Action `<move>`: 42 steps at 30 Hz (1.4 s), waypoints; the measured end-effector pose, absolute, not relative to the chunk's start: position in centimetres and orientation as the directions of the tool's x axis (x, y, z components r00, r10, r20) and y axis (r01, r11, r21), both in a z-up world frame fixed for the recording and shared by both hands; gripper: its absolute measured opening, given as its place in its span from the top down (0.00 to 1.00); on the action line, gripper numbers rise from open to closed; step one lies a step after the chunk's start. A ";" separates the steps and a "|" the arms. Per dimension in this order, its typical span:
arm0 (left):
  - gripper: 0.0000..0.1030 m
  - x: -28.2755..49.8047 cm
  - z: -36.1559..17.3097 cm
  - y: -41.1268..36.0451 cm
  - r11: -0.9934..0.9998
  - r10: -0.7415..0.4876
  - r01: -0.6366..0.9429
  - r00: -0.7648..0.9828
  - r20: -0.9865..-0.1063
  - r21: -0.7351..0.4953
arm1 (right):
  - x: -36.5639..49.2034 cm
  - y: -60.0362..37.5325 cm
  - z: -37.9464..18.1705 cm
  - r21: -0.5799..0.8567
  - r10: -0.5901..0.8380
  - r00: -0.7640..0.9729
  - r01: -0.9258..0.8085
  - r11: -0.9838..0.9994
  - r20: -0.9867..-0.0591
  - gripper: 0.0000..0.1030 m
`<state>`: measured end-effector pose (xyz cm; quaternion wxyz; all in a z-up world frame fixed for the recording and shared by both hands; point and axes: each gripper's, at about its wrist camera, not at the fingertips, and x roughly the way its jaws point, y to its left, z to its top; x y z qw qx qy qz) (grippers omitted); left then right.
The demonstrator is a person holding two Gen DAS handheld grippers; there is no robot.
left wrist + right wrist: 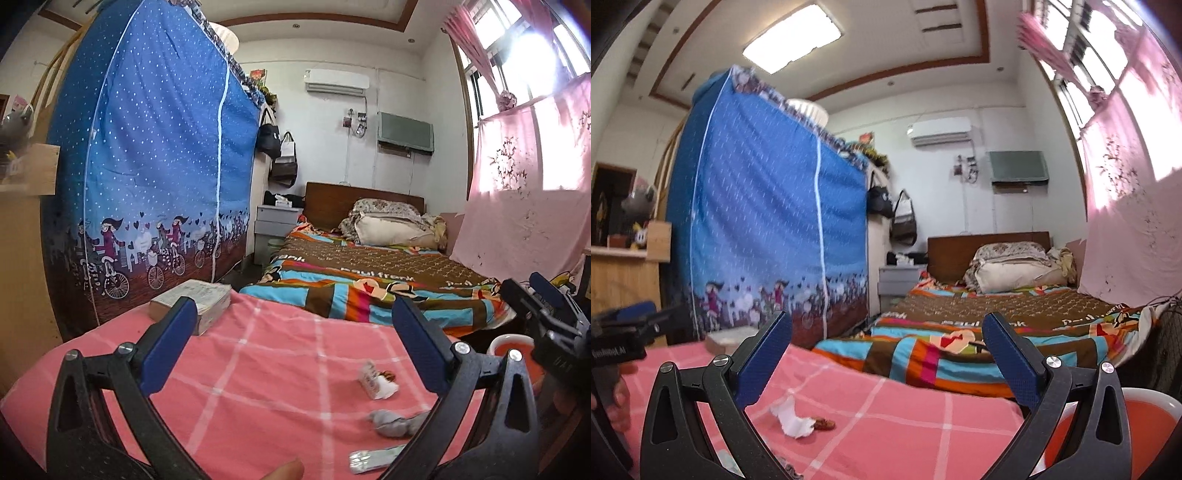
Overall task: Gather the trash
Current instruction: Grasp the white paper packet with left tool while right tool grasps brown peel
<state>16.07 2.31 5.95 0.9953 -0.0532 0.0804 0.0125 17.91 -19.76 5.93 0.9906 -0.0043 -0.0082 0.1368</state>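
Nearest the lens in the left wrist view: a fingertip (286,472) at bottom centre, and the left gripper (295,325) w/ its blue-padded fingers (173,343) spread wide, nothing between the pads. Below and btwn them lies a pink checked cloth (240,369).

Trash sits in the lower right of that frame, all on the cloth:
- crumpled white wrapper (375,384) w/ a small brown scrap touching its right side
- grey wadded bit (395,424) just below it
- flat silver packet (373,459) at the bottom edge, partly behind the right finger

A thick book (195,304) rests at the cloth's far left corner, near the blue dotted wardrobe cover (147,147). A red bin (515,350) w/ white rim shows at right, beside the cloth's edge; the right gripper (543,306) hovers above it, seen side-on there.

Right wrist view: right gripper (886,347) fingers also stand wide apart, empty. Torn white paper (792,421) w/ the brown scrap lies on the cloth at lower centre-left. Red bin (1145,435) fills the lower right corner. Left gripper body (624,332) pokes in at mid-left, a hand (618,406) under it.

Beyond: bed w/ striped cartoon blanket (369,284), pillows, pink curtain (535,177) at right.
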 end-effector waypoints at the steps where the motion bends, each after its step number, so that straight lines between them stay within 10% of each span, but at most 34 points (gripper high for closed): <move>1: 0.00 16.2 5.9 2.4 0.994 0.016 -0.034 0.986 -0.168 -0.106 | 18.3 -19.3 5.6 -0.028 0.270 0.963 -0.270 0.963 -0.010 0.00; 12: 0.00 18.9 4.3 2.4 0.991 -0.062 0.020 0.946 -0.318 -0.132 | 22.4 -18.0 3.5 -0.067 0.239 0.928 -0.268 0.961 -0.286 0.00; 21: 0.09 22.2 2.7 0.6 0.986 -0.158 0.111 0.857 -0.490 -0.125 | 25.3 -17.8 0.9 0.007 0.293 0.810 -0.337 0.942 -0.509 0.31; 42: 0.94 25.9 -0.2 -2.2 0.920 -0.388 0.237 0.644 -0.659 -0.311 | 26.5 -17.3 -0.5 0.043 0.328 0.718 -0.384 0.922 -0.613 0.36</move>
